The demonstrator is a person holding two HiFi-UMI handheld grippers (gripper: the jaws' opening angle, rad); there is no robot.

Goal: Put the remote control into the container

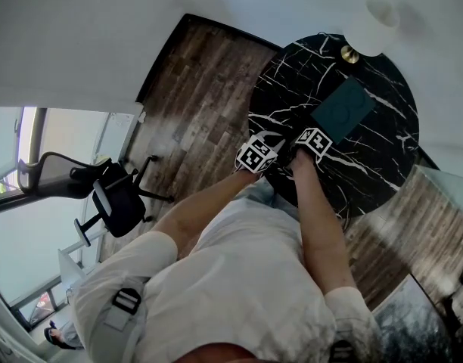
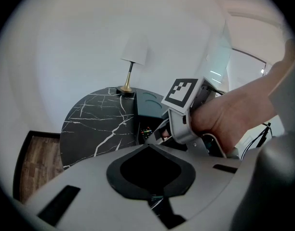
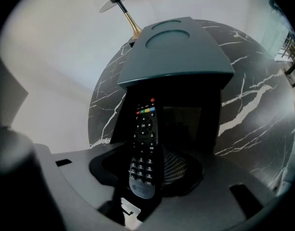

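My right gripper [image 3: 147,173] is shut on the black remote control [image 3: 143,148], gripping its lower end. The remote's top points at the dark open side of the teal container [image 3: 179,52], just in front of it. The container [image 1: 343,109] stands on the round black marble table [image 1: 292,74]. From above, both grippers hover at the table's near edge, the left gripper [image 1: 258,155] beside the right gripper [image 1: 313,144]. The left gripper view catches the right gripper [image 2: 183,114], the remote's coloured buttons [image 2: 146,131] and the container [image 2: 150,105]. The left jaws themselves do not show clearly.
A white-shaded lamp [image 1: 375,25] on a brass base stands at the table's far edge behind the container. A black office chair [image 1: 110,191] stands on the wooden floor [image 1: 194,104] to the left. White walls curve round the table.
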